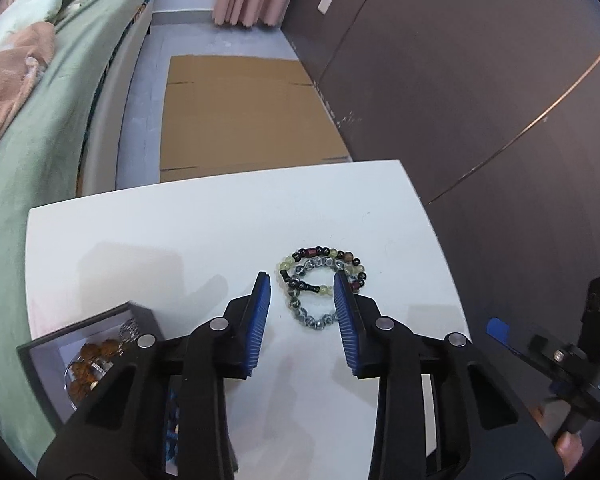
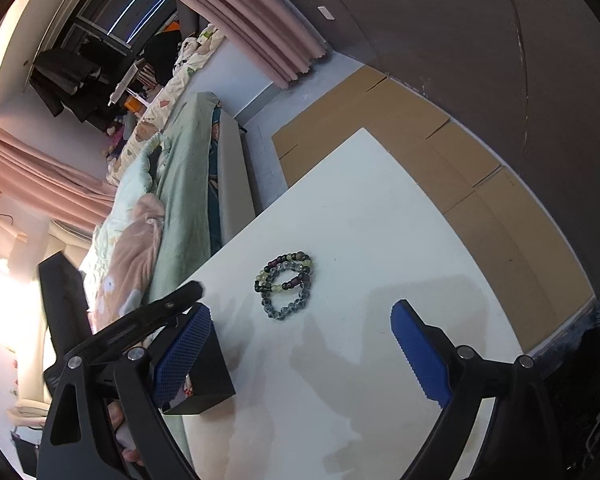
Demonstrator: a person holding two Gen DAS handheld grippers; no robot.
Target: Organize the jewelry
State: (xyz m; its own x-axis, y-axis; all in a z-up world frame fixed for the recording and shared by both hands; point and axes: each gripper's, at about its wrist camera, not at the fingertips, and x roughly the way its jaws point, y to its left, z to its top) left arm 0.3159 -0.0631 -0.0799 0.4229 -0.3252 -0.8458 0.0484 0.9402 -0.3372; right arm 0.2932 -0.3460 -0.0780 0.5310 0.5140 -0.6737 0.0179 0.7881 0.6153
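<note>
Left claw spread wide, blue pads either side of two overlapping bead bracelets lying flat mid-worktop, gripping nothing. Black jewelry box at the near-left edge, brown beads inside. Bare white surface beyond the bracelets up to the far edge; cardboard on the floor past it. Right claw tilted, likewise open and empty, well short of the bracelets.

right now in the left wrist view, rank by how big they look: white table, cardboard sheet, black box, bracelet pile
1. white table
2. cardboard sheet, though it lies farther off on the floor, so its true size is unsure
3. black box, partly hidden by the left gripper
4. bracelet pile
</note>
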